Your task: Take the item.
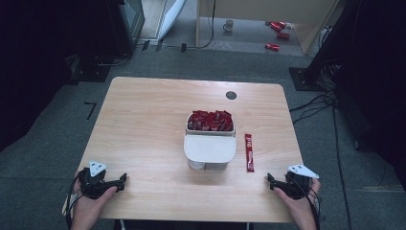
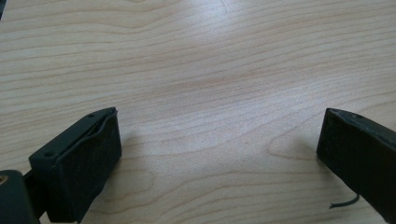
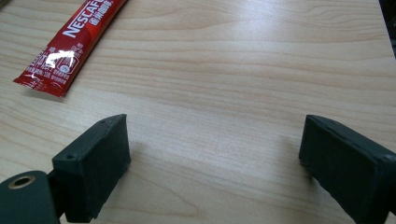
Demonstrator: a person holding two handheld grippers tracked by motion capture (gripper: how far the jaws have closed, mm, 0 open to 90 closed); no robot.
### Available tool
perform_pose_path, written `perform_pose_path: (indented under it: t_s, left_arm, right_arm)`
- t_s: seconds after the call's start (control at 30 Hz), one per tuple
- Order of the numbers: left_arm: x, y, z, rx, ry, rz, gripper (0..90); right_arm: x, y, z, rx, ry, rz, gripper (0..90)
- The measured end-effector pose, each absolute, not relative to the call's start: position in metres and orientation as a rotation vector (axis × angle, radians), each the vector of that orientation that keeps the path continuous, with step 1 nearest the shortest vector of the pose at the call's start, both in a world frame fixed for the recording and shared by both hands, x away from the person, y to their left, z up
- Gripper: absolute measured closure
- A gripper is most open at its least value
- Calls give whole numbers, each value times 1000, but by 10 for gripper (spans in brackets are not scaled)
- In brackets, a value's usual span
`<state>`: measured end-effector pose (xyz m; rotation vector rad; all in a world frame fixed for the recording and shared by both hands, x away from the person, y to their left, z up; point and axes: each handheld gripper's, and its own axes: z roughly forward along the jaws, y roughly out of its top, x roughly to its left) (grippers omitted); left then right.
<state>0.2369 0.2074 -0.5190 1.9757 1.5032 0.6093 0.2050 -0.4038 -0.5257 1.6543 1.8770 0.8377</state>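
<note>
So both hand-held grippers are parked at the near edge of the wooden surface, nothing held.

Left hand-held gripper has its jaws spread wide over bare wood. Mid-surface sits a white container with red sachets piled in its far compartment. Just right of it lies one long red Nescafé stick sachet, flat. Right hand-held gripper is spread too, near that sachet.
</note>
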Motion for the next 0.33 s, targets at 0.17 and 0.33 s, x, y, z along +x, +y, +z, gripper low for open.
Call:
perform_pose_path:
  t_s: [0.17, 0.33]
  left_arm:
    - [237, 207, -519, 1977, 1501, 608, 2]
    - [237, 207, -519, 1979, 1497, 606, 2]
  right_arm:
    - [205, -404, -526, 1654, 1878, 839, 81]
    - [205, -404, -526, 1655, 1878, 838, 81]
